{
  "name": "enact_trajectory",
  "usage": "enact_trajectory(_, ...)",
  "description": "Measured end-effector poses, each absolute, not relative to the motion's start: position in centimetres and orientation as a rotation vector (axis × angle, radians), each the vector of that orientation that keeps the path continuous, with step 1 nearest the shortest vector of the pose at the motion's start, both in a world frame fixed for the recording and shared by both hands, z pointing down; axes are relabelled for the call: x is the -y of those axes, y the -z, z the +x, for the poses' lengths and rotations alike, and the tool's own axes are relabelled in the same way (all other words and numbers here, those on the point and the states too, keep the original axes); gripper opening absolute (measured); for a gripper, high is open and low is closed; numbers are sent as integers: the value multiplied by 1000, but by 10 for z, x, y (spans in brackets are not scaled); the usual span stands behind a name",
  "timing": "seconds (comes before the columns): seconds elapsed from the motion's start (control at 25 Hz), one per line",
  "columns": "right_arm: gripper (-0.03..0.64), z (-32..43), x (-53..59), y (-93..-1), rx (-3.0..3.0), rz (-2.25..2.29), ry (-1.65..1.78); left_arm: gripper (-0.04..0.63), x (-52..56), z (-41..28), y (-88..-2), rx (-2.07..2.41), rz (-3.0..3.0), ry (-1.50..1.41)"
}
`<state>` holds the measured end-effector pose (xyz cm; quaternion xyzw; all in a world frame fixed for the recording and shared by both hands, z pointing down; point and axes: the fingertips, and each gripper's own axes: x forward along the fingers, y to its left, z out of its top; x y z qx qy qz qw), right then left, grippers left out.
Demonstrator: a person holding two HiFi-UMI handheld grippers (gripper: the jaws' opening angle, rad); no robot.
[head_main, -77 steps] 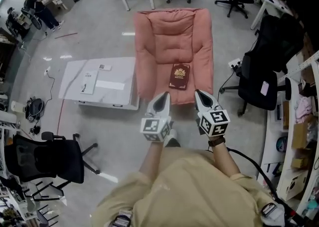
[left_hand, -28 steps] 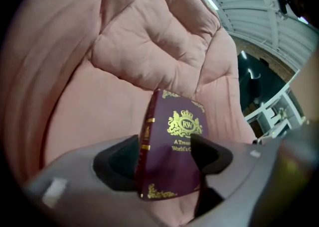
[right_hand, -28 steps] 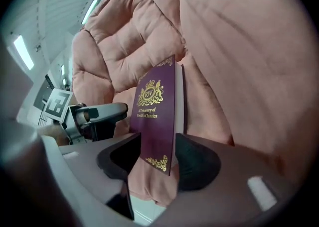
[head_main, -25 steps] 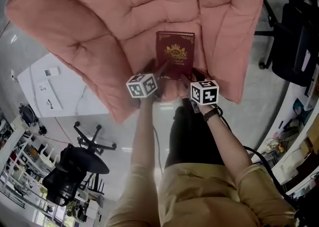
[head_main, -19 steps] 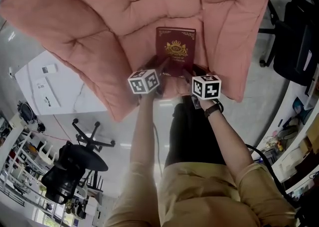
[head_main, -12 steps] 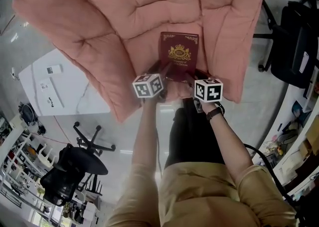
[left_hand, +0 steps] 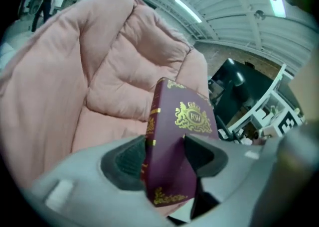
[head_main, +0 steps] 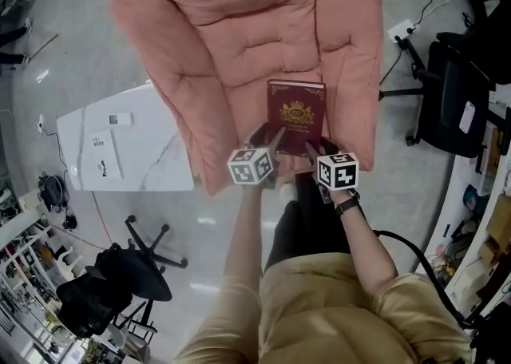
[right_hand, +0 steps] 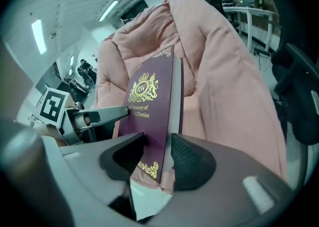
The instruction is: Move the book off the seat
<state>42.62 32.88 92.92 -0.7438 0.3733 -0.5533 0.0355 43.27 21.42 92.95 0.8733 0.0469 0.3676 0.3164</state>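
A dark red book [head_main: 295, 115] with gold print is held above the pink cushioned seat [head_main: 231, 43], its near edge gripped from both sides. My left gripper [head_main: 275, 137] clamps the book's near left corner; in the left gripper view the book [left_hand: 172, 131] stands between both pads. My right gripper [head_main: 313, 145] clamps the near right corner, where the book [right_hand: 149, 101] sits upright between the pads. Both pairs of jaws have just been closing on the book. The other gripper [right_hand: 89, 116] shows beside the cover.
A low white table [head_main: 128, 151] with papers stands left of the seat. A black office chair [head_main: 112, 282] is at the lower left, another black chair [head_main: 459, 91] at the right. A cable [head_main: 403, 243] trails from my right arm.
Both grippers have closed on the book's near edge and risen with it, lifting it off the cushion. The seat now looks smaller and further away in the head view.
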Motion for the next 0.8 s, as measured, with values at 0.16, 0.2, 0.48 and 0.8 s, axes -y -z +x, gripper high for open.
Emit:
enact_trajectory(0.16,170,418,-320,-858,-1241,-2364,1575,242,-205,418,-856,-98,2357,-854)
enact_trajectory(0.2,169,414,-317,-840,-1267,-2383,1539,242,-202,413,-837,-89,2372,-828)
enact_trajectory(0.48,169,390,-292,-708,-1415,-2460,1211,238,-178,381,-692,-49,2558,-620)
enact_trajectory(0.8,167,336,-268,-561,-1688,-2515,843,216,-158,302,-533,44,2737,-315)
